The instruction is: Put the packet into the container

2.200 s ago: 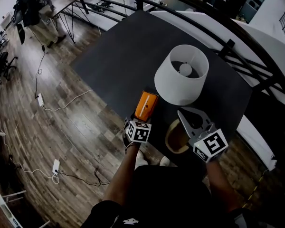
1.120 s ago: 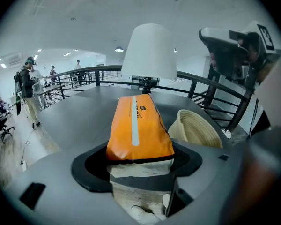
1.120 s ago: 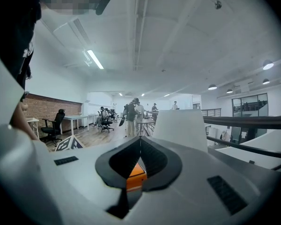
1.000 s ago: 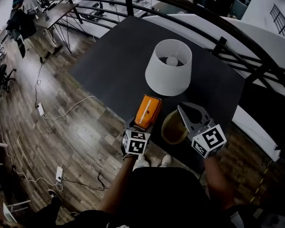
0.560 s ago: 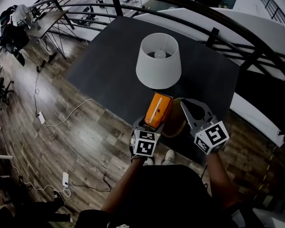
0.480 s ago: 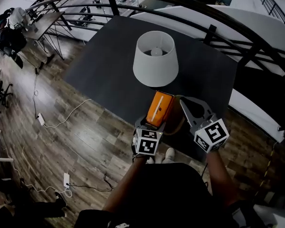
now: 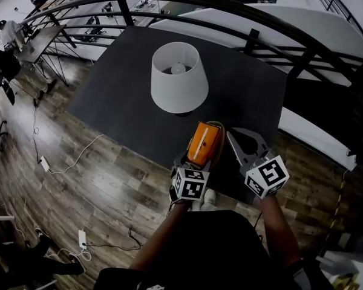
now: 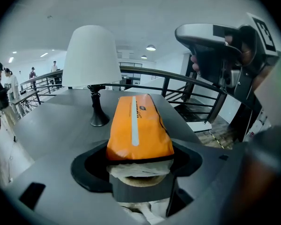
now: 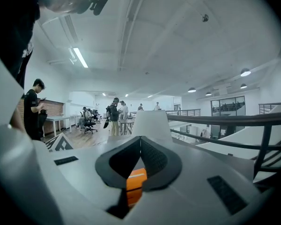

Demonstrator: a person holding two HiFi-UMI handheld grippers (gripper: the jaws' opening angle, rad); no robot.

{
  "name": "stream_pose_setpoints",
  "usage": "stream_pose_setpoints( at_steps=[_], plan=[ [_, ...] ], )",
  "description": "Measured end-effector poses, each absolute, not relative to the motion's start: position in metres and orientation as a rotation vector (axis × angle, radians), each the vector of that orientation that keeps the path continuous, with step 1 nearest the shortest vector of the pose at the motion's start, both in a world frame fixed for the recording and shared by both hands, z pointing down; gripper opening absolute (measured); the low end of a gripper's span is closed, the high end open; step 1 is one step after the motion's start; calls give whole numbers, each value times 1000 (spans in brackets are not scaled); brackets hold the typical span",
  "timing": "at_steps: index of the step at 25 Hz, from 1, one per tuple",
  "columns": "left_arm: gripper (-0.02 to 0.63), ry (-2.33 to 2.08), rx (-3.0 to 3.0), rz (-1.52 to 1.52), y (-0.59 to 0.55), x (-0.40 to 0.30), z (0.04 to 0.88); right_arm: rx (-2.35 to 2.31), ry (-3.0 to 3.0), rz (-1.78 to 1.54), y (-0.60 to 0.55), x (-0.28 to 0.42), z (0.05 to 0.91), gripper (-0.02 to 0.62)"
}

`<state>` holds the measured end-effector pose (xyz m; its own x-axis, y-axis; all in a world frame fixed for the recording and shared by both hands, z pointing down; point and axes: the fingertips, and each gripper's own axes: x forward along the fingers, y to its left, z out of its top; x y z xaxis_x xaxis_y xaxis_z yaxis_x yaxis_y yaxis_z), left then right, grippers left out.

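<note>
1. The orange packet (image 7: 204, 142) hangs over the container (image 7: 221, 139) at the near edge of the dark table (image 7: 248, 83) and hides most of its rim; a second ago it sat to the container's left, clear of it; whether it touches the rim cannot be told.
2. Your left gripper (image 7: 193, 163) has swung it rightward and points down and away from you, toward the white lamp (image 7: 178, 77); its jaws stand partly spread and pinch the packet's near end.
3. Your right gripper (image 7: 232, 136) stays just right of the container, close to level; its jaws are pressed together with nothing in them.
</note>
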<state>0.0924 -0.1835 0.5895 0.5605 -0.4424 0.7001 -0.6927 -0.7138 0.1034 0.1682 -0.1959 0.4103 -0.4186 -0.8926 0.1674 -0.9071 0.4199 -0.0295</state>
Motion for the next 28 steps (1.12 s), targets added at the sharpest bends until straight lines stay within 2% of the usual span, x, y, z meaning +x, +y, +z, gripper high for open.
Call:
stream_pose_setpoints(
  at_steps=[18,22,28],
  plan=[
    [344,-985,2371,1012,-180,113,613,1617,-2514,184,-183,191,409,5],
    [345,-1012,2413,1134,-176,109,631,1608,-2517,190,-181,189,412,5],
    [345,-1009,2424,1100,-176,112,631,1601,-2526,197,-181,189,412,5]
  ],
)
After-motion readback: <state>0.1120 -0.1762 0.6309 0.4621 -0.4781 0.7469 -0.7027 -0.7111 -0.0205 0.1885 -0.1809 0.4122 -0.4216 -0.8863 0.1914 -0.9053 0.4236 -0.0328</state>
